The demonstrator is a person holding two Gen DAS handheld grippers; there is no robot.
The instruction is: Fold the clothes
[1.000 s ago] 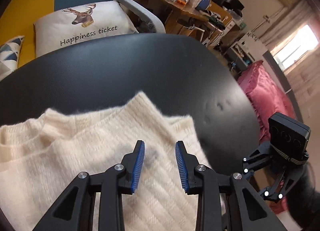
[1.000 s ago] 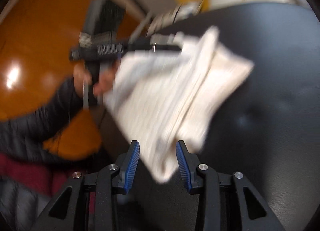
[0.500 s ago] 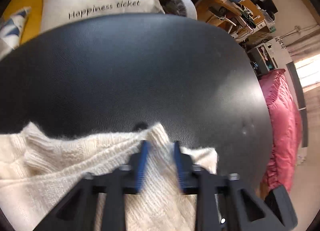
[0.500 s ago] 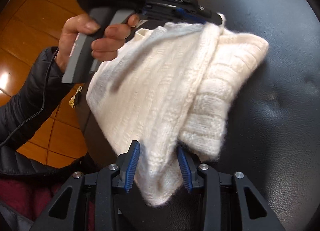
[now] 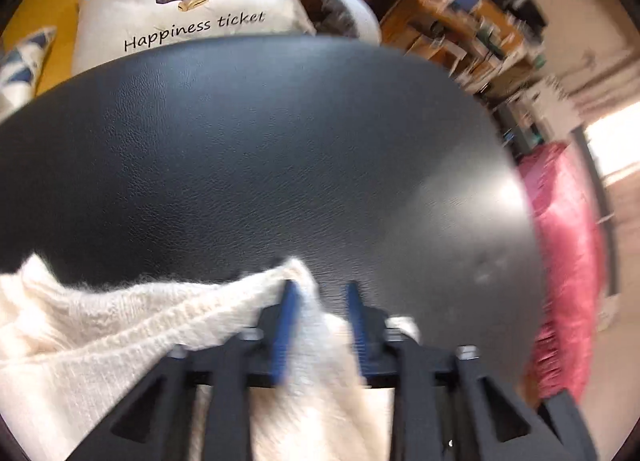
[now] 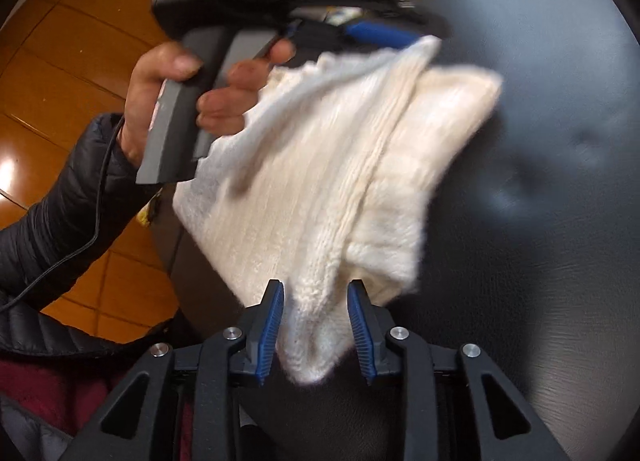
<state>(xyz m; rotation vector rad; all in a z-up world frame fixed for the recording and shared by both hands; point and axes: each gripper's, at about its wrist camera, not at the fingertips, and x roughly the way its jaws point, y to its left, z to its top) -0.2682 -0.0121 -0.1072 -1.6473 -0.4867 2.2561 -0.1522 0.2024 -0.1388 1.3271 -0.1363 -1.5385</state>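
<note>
While both tongs (left (image 5: 320, 315), right (image 6: 316, 325)) pinch cream sweater (image 6: 332, 165), black leather surface (image 5: 260, 149) beneath

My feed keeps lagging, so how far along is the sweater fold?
Done: the cream knit sweater is already doubled into layers on the black leather surface. In hand: the left tool and right tool each have a sweater edge between their fingers. Left: lay it flat and tidy; it is still bunched.
</note>
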